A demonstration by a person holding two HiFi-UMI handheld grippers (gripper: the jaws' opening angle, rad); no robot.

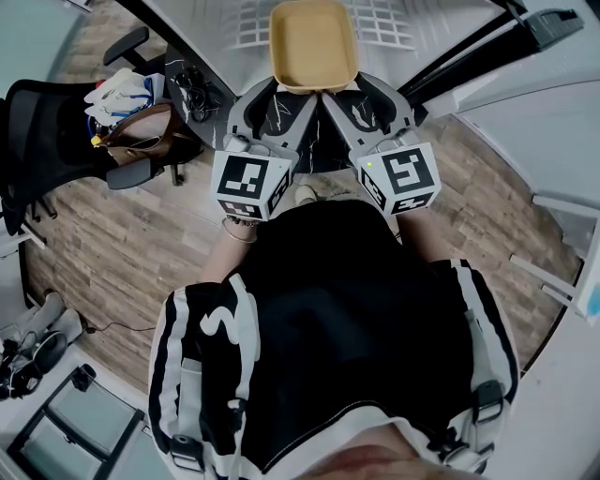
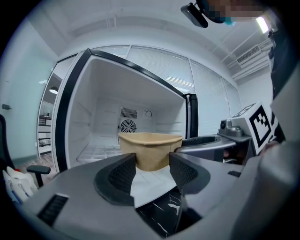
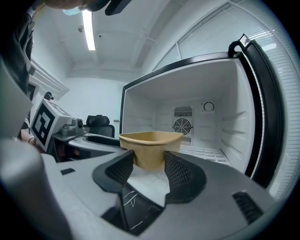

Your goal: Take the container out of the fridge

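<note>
A tan, tapered container [image 1: 314,42] is held up at the mouth of the open fridge [image 2: 140,93]. My left gripper [image 1: 278,94] is shut on its near left corner, and my right gripper [image 1: 354,94] is shut on its near right corner. In the left gripper view the container [image 2: 150,150] sits wedged between the two dark ribbed pads [image 2: 123,176] of the left gripper [image 2: 152,171]. The right gripper view shows the container [image 3: 150,147] held the same way by the right gripper [image 3: 149,164]. The container's inside looks empty.
The fridge interior is white and bare, with a round fan grille [image 2: 127,125] on the back wall and a wire shelf [image 1: 384,23]. Its dark-edged door [image 1: 525,37] stands open at the right. A black office chair [image 1: 47,141] with bags [image 1: 141,131] stands to the left on wood flooring.
</note>
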